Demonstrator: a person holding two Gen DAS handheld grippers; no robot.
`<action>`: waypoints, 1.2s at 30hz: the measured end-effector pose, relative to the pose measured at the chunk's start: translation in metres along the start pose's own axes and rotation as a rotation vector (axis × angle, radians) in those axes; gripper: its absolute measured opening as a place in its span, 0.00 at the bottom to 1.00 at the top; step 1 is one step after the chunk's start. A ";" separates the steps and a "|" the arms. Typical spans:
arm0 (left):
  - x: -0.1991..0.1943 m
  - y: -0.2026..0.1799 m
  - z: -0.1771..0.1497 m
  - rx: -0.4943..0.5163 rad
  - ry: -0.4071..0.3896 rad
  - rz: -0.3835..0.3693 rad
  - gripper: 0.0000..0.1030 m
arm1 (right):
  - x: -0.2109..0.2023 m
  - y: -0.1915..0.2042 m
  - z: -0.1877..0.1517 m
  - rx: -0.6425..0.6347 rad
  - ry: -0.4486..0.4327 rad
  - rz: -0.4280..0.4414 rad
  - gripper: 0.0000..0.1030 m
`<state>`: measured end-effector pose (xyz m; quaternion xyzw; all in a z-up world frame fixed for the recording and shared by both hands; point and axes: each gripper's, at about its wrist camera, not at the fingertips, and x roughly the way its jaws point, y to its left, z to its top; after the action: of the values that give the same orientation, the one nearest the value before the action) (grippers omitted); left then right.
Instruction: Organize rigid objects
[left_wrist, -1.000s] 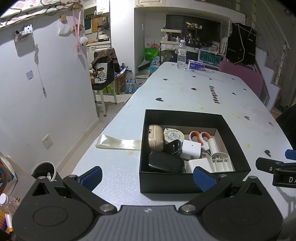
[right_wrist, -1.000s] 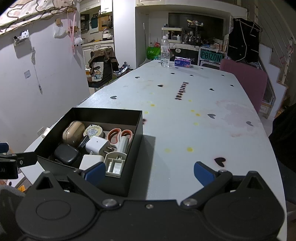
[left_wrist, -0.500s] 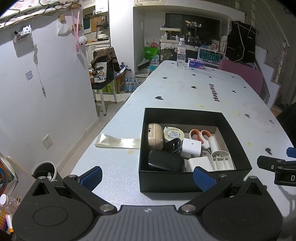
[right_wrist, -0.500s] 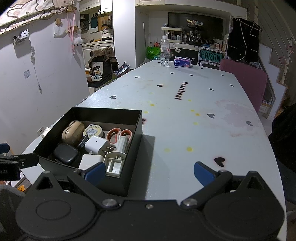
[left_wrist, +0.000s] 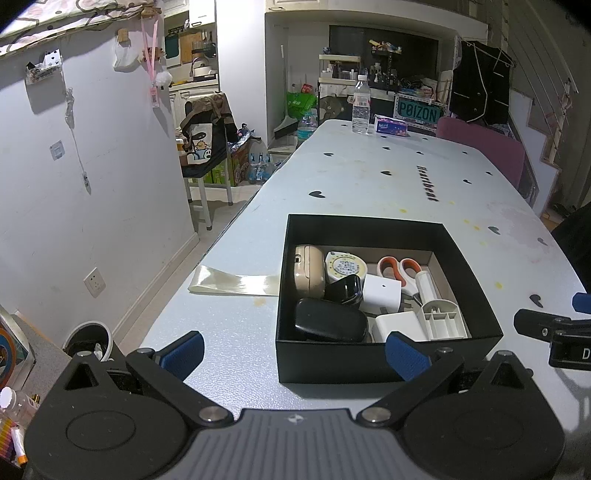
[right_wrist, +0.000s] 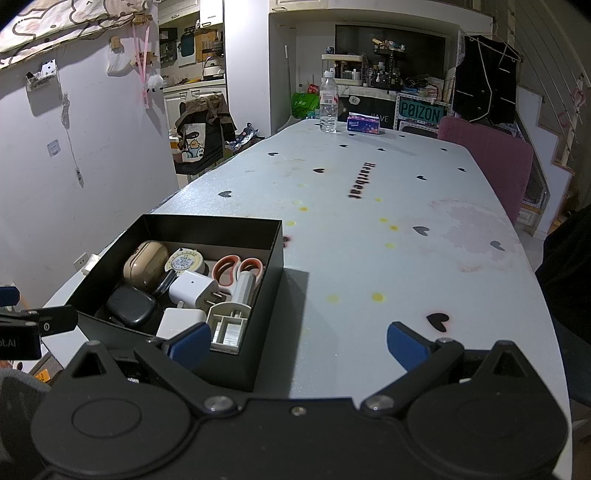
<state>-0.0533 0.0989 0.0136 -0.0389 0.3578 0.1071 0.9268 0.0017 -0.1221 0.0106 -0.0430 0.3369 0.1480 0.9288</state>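
A black open box (left_wrist: 360, 227) (right_wrist: 275, 243) stands on the pale table near its front edge. Inside lie a beige case (left_wrist: 308, 267) (right_wrist: 146, 264), a round tape measure (left_wrist: 345, 264), orange-handled scissors (left_wrist: 400, 267) (right_wrist: 238, 269), white chargers (left_wrist: 380, 297) (right_wrist: 192, 290), a black case (left_wrist: 330, 325) (right_wrist: 131, 306) and a grey plastic part (left_wrist: 441, 319) (right_wrist: 229, 326). My left gripper (left_wrist: 295, 354) is open in front of the box, holding nothing. My right gripper (right_wrist: 297, 341) is open at the box's right front corner, also holding nothing. Each gripper's tip shows at the edge of the other's view.
A clear film strip (left_wrist: 232, 284) lies on the table left of the box. At the table's far end stand a water bottle (right_wrist: 328, 105) and a tissue pack (right_wrist: 364, 123). A pink chair (right_wrist: 487, 155) is at the right side. The table's left edge drops to the floor.
Both grippers have drifted back slightly, so the box sits a little further ahead in both views. Nothing was gripped or let go.
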 end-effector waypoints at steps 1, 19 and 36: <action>0.000 0.000 0.000 0.000 0.000 0.000 1.00 | 0.000 0.000 0.000 0.000 0.000 0.000 1.00; 0.000 0.000 0.001 0.000 0.000 -0.001 1.00 | 0.000 0.000 0.000 0.000 0.001 0.000 1.00; 0.002 -0.001 -0.002 0.001 0.004 0.003 1.00 | 0.000 0.000 0.001 0.000 0.001 -0.001 1.00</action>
<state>-0.0530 0.0976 0.0104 -0.0380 0.3597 0.1080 0.9260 0.0016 -0.1219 0.0113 -0.0433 0.3374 0.1478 0.9287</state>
